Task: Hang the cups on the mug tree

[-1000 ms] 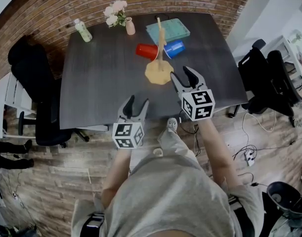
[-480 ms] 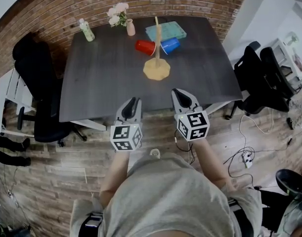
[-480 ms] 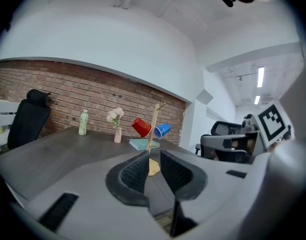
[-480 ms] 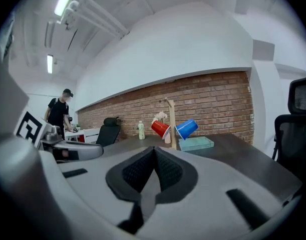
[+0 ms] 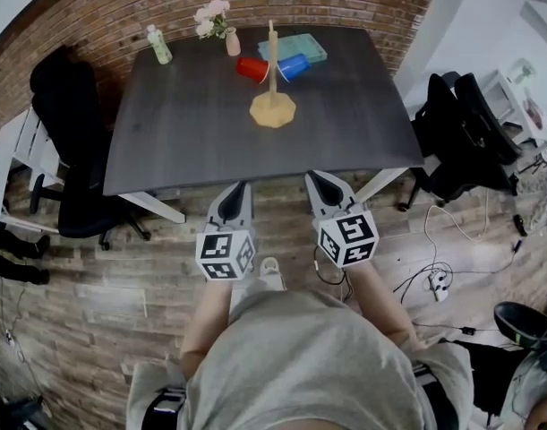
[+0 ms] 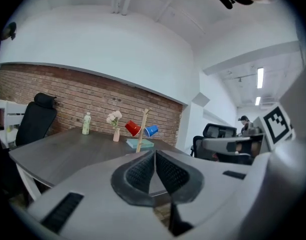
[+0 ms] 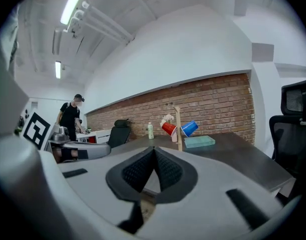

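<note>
Red cup (image 5: 252, 68) and blue cup (image 5: 292, 66): both are seen hung on the tree (image 5: 273, 54), one on each side of its post, near the far edge of the table (image 5: 183, 133).

Orientation: each cup's long axis is tilted, slanting up and outward from the post, red to the left and blue to the right. Which end is the rim cannot be told at this size. The tree is upright on its round base.

Left gripper (image 5: 235, 195): its jaws have just been closing and are now pressed together, with nothing between them. It is held at the near table edge, well apart from the tree.

Right gripper (image 5: 320, 183): its jaws have likewise just been closing and are now together, also with nothing held. It is also at the near edge.

Status: the hanging is judged done.

Risks:
- A cup seated shallowly on its peg could slide off and roll across the table.
- The table could be knocked by either gripper at its edge, and the light tree could be rocked or tipped.
</note>
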Action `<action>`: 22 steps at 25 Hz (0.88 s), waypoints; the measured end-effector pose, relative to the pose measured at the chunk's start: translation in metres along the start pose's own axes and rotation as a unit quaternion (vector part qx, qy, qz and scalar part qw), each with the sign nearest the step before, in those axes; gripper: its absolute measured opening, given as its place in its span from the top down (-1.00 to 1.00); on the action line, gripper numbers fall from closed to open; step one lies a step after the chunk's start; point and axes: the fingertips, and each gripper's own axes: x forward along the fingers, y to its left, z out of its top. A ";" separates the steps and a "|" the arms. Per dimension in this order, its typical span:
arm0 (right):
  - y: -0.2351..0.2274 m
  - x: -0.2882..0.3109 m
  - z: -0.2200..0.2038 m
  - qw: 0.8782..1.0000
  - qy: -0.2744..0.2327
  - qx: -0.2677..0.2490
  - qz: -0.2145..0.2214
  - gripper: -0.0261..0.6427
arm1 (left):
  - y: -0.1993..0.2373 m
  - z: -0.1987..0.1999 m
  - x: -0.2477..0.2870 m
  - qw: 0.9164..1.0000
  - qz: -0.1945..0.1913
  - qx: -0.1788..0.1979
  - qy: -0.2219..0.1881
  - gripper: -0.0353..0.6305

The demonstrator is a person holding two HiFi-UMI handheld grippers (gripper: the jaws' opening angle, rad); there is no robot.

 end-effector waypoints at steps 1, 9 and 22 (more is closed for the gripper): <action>0.004 -0.009 0.000 1.000 -0.001 0.000 0.003 0.93 | -0.007 -0.001 -0.007 1.000 -0.001 0.001 -0.001 0.85; 0.030 -0.075 -0.007 1.000 -0.011 0.001 0.025 0.93 | -0.051 -0.017 -0.057 1.000 -0.003 0.003 0.001 0.86; 0.058 -0.154 -0.023 0.999 -0.028 0.002 0.024 0.93 | -0.097 -0.034 -0.125 1.000 -0.008 0.021 -0.003 0.86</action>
